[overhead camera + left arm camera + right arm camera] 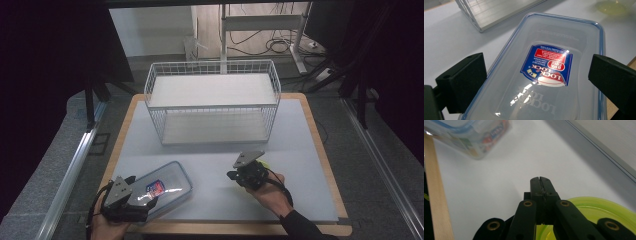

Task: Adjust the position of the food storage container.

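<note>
Container (554,67) of clear plastic, blue-rimmed lid up, lies on the counter (210,165) between my left fingers (461,82), which stand open at either long side, not pressing. Label reads "LOCK & LOCK", "BPA FREE"; the same name is embossed in the lid. Judged light, stiff, slick on top; best gripped across the side walls under the rim. My right gripper (541,185) is shut, fingers together; a yellow-green disc (599,210) sits just under them, held or not I cannot tell.
</note>
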Demonstrator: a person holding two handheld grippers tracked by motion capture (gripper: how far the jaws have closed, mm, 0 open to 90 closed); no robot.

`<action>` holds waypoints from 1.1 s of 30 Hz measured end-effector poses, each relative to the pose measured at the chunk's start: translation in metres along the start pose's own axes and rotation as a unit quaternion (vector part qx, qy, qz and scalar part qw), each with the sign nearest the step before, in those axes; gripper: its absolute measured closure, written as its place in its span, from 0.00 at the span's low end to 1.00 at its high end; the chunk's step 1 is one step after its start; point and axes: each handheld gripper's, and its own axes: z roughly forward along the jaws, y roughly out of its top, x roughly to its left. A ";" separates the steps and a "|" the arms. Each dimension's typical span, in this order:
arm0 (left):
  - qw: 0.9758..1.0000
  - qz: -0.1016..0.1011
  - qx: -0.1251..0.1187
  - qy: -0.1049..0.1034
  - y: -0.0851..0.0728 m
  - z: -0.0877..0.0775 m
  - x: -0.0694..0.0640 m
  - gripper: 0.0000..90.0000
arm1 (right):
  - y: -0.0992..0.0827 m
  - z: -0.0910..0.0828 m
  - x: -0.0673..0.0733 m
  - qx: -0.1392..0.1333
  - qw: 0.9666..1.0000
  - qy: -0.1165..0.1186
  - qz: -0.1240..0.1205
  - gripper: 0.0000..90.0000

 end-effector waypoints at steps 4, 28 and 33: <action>1.000 -0.001 0.001 0.000 0.000 0.000 0.000 0.02 | -0.017 -0.015 -0.012 0.002 1.000 -0.019 0.022 1.00; 1.000 -0.020 0.010 0.002 0.001 -0.002 0.003 0.05 | -0.073 -0.067 -0.049 -0.018 0.990 -0.089 0.104 1.00; 0.999 -0.041 -0.008 0.006 -0.001 -0.020 0.014 0.28 | -0.069 -0.067 -0.042 -0.029 0.991 -0.085 0.097 1.00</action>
